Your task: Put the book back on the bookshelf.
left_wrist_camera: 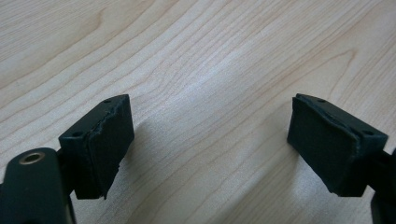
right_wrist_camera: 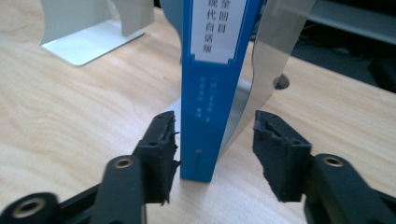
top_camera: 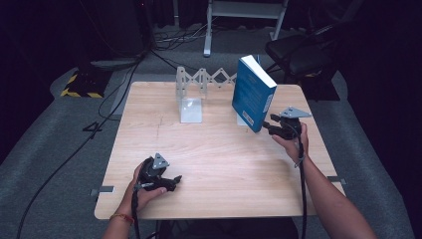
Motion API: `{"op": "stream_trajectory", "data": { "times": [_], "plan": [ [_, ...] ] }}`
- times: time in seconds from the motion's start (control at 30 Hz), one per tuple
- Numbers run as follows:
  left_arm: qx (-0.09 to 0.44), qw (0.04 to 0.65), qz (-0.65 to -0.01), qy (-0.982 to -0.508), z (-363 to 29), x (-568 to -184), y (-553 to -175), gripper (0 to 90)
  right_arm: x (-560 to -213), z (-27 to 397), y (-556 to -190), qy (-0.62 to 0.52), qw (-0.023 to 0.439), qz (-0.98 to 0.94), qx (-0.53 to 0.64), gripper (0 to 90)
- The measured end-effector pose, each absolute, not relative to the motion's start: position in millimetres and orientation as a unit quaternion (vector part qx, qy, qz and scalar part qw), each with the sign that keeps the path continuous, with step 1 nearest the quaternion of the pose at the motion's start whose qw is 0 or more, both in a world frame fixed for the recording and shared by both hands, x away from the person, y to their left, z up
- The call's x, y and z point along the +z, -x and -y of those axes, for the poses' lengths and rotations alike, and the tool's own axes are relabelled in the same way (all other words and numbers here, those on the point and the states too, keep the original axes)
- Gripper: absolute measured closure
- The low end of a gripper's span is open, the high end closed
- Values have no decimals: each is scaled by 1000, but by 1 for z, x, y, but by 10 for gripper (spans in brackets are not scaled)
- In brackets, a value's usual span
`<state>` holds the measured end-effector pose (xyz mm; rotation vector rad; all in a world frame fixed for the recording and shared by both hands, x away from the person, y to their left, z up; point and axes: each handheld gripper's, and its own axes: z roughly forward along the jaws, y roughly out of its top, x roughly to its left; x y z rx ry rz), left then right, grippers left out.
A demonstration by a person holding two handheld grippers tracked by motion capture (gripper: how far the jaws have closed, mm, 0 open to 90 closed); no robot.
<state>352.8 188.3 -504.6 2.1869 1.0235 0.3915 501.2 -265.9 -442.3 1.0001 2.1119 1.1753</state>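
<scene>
The wooden tabletop (top_camera: 214, 159) carries a blue book (top_camera: 253, 93) standing upright against a bookend (right_wrist_camera: 273, 70) near its far right corner. The right tool (right_wrist_camera: 215, 154) brackets the spine, released; the left tool (left_wrist_camera: 208, 140) rests open near the front edge. Judged step: release. Next: withdraw clear without tipping the book.

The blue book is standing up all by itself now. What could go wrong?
The blue book stands upright against a metal bookend, and the right tongs are open around its spine, the left pad almost touching. Pulling away crooked might nudge it so it tips over. In the high view it looks a bit tilted, so it may slide or fall anyway. The left tongs rest far off, too far to catch it.
</scene>
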Motion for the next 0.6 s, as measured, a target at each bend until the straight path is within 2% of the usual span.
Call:
{"op": "stream_trajectory", "data": {
  "times": [0.5, 0.6],
  "plan": [
    [149, 341, -395, -840, -188, -505, -352, 148, -433, 275, -485, -328, 235, -834, 377, 348],
    [149, 342, -395, -840, -188, -505, -352, 149, -434, 277, -483, -322, 218, -844, 368, 333]
  ]
}}
